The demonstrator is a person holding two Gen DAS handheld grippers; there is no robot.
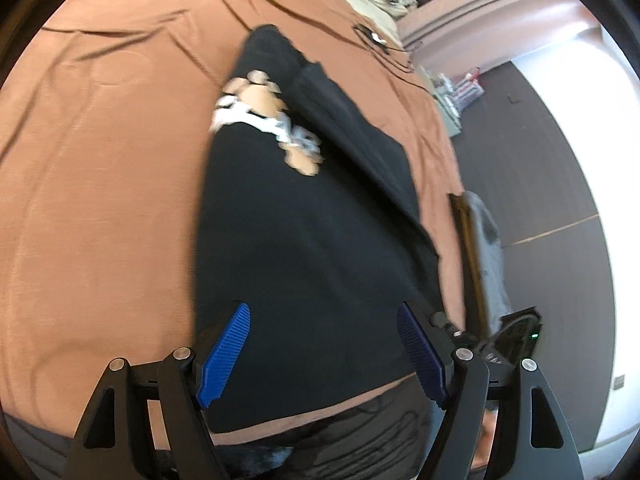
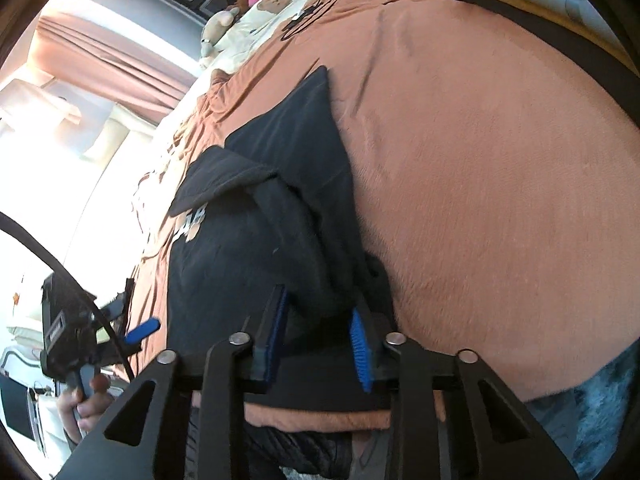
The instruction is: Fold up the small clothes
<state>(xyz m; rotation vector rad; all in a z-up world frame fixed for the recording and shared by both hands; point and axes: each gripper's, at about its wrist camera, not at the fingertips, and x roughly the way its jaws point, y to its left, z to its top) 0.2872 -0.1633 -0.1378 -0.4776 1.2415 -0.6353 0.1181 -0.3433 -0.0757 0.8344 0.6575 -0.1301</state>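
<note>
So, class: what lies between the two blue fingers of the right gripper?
A bunched fold of the black shirt sits between the right gripper fingers, seen in the right wrist view.

Broad bare stretches of the brown bedspread (image 1: 100, 160) lie open beside the black garment (image 1: 312, 240), while pillows (image 2: 256, 32) and a cable (image 1: 384, 46) crowd the far end.
</note>
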